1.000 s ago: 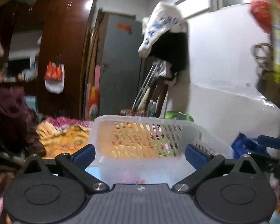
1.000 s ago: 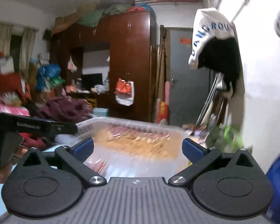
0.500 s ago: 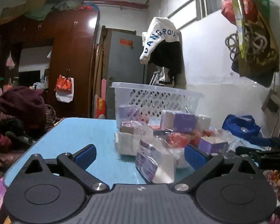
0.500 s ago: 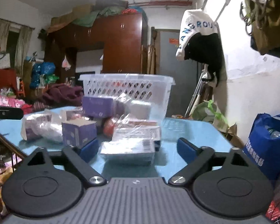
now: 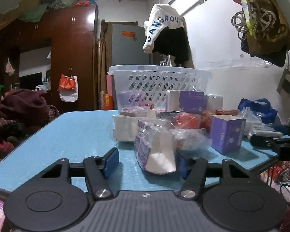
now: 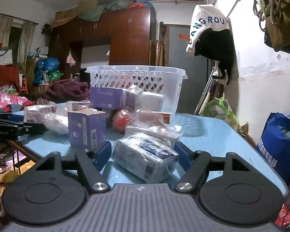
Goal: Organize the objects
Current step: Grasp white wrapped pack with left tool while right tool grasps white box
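Wrapped packets (image 5: 156, 150) before white basket (image 5: 160, 81).

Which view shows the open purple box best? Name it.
Right wrist view: the open purple box stands near, front and barcode visible. The left wrist view shows it farther off, at the right, its open top visible.

My blue table (image 5: 71, 135), cluttered.
A white basket (image 5: 160, 81) stands at its far edge; purple boxes (image 6: 86, 128) and plastic-wrapped packets (image 6: 145, 157) crowd the middle toward the near edge.

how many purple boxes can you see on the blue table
2: an open-topped purple box standing near the table's front edge, and a purple box lying against the white basket. Others may be hidden among the packets.
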